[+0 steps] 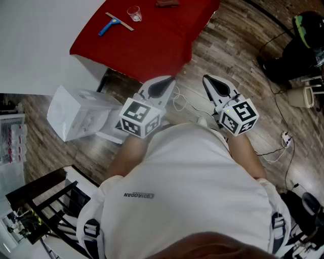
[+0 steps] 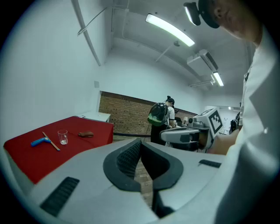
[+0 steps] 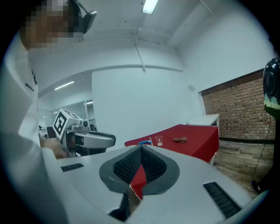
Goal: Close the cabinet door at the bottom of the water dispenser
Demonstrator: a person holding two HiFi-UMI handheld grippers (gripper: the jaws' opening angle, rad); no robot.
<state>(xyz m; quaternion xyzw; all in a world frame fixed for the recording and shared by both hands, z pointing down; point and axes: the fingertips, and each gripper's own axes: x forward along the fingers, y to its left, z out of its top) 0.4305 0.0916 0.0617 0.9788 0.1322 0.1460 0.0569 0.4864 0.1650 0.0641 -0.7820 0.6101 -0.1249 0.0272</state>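
Note:
A white boxy appliance [image 1: 76, 114] stands on the wood floor at the left of the head view; no cabinet door shows on it from here. I hold both grippers close in front of my chest, well apart from it. My left gripper [image 1: 164, 81] [image 2: 140, 142] has its jaws closed tip to tip with nothing between them. My right gripper [image 1: 208, 78] [image 3: 141, 148] is likewise shut and empty. Both point roughly level toward the red table [image 1: 147, 35].
On the red table lie a blue-handled tool [image 1: 109, 25], a drinking glass [image 1: 134, 12] and a brown object [image 1: 167, 3]. Cables [image 1: 283, 141] trail over the floor at right, near black bags [image 1: 298, 50]. A black rack [image 1: 45, 202] stands lower left. A person with a green backpack [image 2: 159, 116] stands ahead.

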